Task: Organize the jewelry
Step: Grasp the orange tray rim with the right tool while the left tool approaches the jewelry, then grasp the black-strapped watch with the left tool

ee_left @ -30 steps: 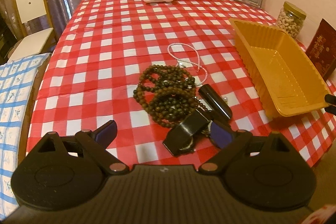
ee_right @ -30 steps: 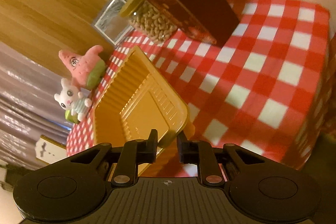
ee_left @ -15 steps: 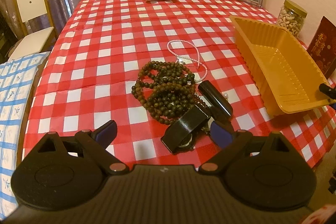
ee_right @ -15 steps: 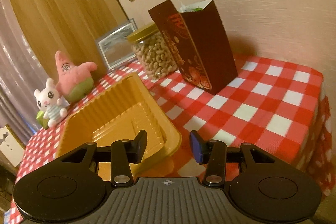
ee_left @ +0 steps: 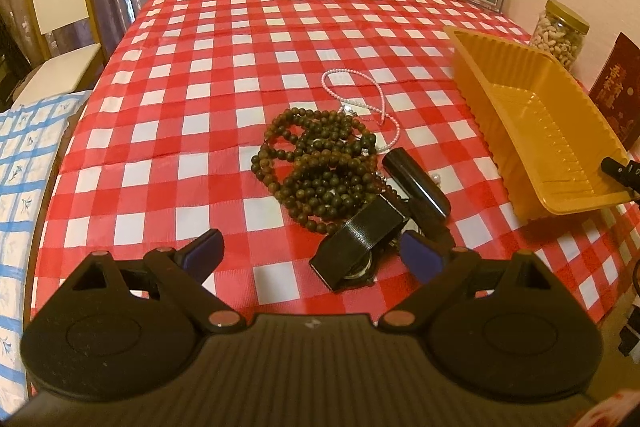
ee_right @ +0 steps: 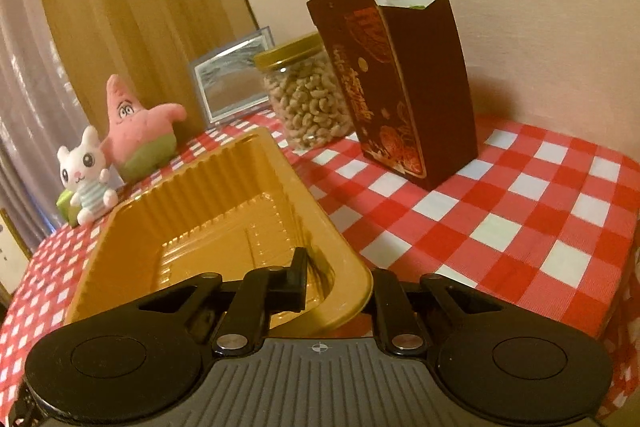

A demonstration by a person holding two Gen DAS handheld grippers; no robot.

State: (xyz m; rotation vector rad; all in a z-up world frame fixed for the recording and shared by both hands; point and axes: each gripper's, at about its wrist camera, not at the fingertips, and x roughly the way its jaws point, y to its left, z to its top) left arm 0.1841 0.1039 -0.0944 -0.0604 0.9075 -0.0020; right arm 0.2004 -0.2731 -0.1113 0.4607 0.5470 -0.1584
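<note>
Right gripper (ee_right: 338, 277) closing on yellow tray (ee_right: 200, 187) corner wall, left gripper (ee_left: 310, 253) spread wide above beads (ee_left: 320, 163).

My left gripper (ee_left: 312, 251) was matte black, with a ribbed housing, round side discs, coppery pivot screws and blue pads (ee_left: 420, 259). My right gripper (ee_right: 340, 283) matched it, bearing a small crosshair mark on its housing.

Left wrist view looks steeply down the table; right wrist view sits close over the yellow tray (ee_right: 224, 187), shared by both.
</note>
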